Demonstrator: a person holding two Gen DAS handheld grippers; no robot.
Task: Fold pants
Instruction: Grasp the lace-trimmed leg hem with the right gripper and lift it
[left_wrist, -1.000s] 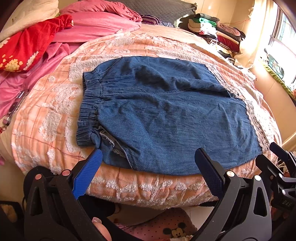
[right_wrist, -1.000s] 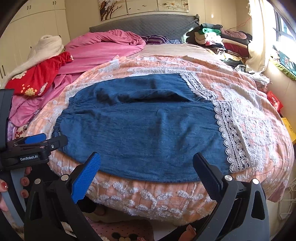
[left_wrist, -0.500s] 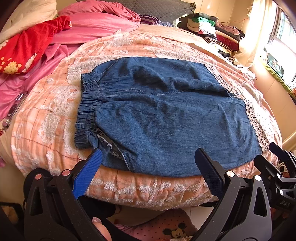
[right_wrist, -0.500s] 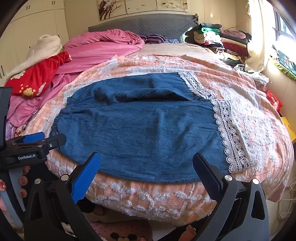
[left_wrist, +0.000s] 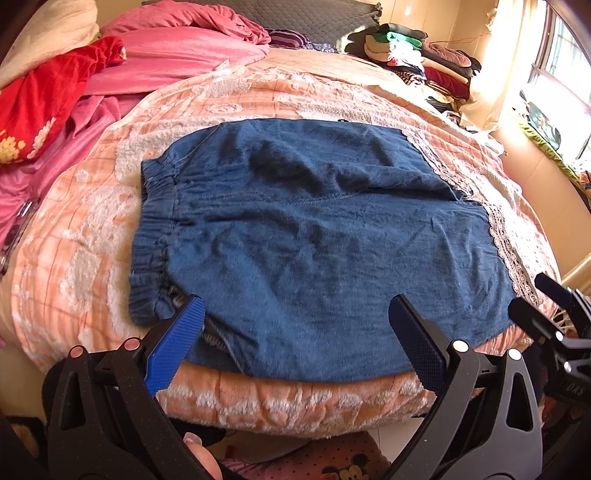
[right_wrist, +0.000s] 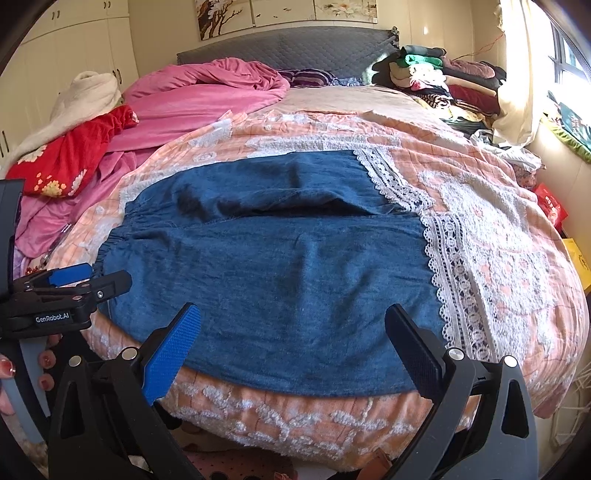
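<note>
Blue denim pants (left_wrist: 314, 236) (right_wrist: 280, 266) with white lace hems lie spread across a peach bedspread (left_wrist: 92, 229) (right_wrist: 509, 258), elastic waistband to the left, legs to the right. My left gripper (left_wrist: 295, 317) stands open over the near edge of the pants, close to the waistband corner, with nothing between its fingers. My right gripper (right_wrist: 291, 325) is open too, over the near leg, left of the lace hem. In each wrist view the other gripper shows at the side: the right one (left_wrist: 554, 317) and the left one (right_wrist: 74, 288).
Pink bedding (right_wrist: 207, 99) and a red flowered cloth (right_wrist: 70, 162) are heaped at the left. A stack of folded clothes (right_wrist: 436, 74) sits at the back right by the headboard. A window and curtain are on the right. Fingers of a hand (right_wrist: 40, 363) show low left.
Both grippers have crept forward over the near edge of the pants. The pants lie as before, and both jaws stay open.
</note>
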